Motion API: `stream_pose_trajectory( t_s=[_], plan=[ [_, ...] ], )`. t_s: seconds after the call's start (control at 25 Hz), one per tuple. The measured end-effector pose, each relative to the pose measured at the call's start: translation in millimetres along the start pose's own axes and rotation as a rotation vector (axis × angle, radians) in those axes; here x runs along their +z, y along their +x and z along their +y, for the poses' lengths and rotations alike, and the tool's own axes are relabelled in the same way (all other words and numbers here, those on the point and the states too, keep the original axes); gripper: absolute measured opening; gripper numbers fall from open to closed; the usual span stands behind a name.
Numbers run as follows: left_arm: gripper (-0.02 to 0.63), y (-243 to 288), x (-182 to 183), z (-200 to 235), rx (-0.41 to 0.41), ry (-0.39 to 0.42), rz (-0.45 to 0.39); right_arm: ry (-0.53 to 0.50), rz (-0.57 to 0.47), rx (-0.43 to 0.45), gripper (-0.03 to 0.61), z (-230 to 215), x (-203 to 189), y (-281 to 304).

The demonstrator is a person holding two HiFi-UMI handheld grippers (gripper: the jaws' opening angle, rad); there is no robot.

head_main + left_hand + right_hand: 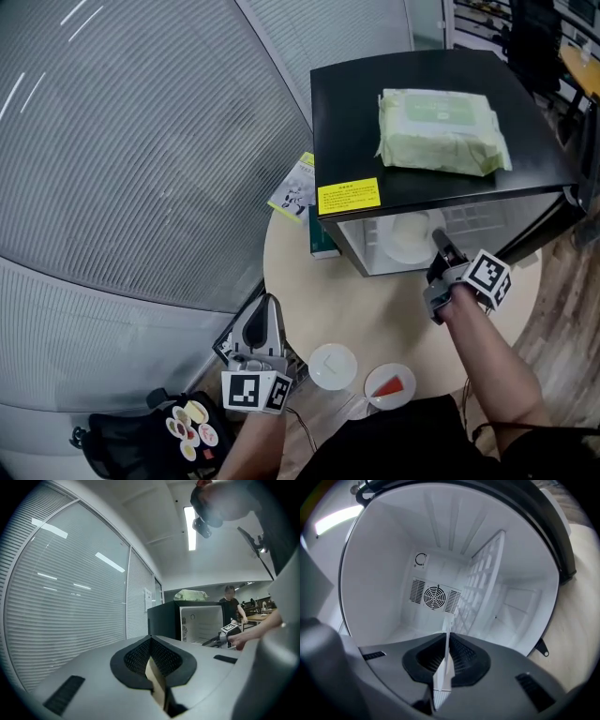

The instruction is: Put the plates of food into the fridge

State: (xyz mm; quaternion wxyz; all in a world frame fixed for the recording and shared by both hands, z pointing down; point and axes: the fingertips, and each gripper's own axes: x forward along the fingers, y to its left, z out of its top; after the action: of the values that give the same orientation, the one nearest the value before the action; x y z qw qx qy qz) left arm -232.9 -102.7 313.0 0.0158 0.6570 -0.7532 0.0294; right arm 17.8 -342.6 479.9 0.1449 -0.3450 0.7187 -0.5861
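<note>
1. At the far left, the left gripper (266, 309) was held level beside the round table (300, 272). Its jaws were pressed together, and nothing was gripped between them.
2. Just right of that gripper, 2 plates were seen on the table near its front edge. These were a white plate (332, 366) and, close beside it, a plate with a red slice (390, 385).
3. Further back, the black fridge (422, 75) was seen standing on the table with its white interior exposed. A green packet (441, 131) was seen lying on its top.
4. At the right, the right gripper (439, 242) was seen reaching into the fridge opening. Its jaws were pinched on the rim of a 3rd plate (408, 234), which was seen inside the compartment.
</note>
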Motion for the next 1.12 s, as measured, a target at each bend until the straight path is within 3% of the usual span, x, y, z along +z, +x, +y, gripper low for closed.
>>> stream_pose_trajectory(
  t_s=[0.32,0.56,0.8,1.12],
  plan=[
    [0.003,5.2,-9.3,10.7,0.033,-0.014,0.010,0.051,0.011,-0.013,0.020,1.8,0.2,27.8],
    [0.003,2.0,-23.6,22.4,0.079,-0.030,0.034,0.009,0.027,-0.025,0.020,12.8,1.3,45.6],
    [0.003,-2.1,-27.9,28.4,0.106,-0.030,0.043,-0.173,0.050,-0.071,0.020,24.0,5.3,57.5],
    [0.003,-7.4,-29.8,31.8,0.139,-0.028,0.051,-0.597,0.121,-0.192,0.048,28.6,6.4,72.0]
  ],
)
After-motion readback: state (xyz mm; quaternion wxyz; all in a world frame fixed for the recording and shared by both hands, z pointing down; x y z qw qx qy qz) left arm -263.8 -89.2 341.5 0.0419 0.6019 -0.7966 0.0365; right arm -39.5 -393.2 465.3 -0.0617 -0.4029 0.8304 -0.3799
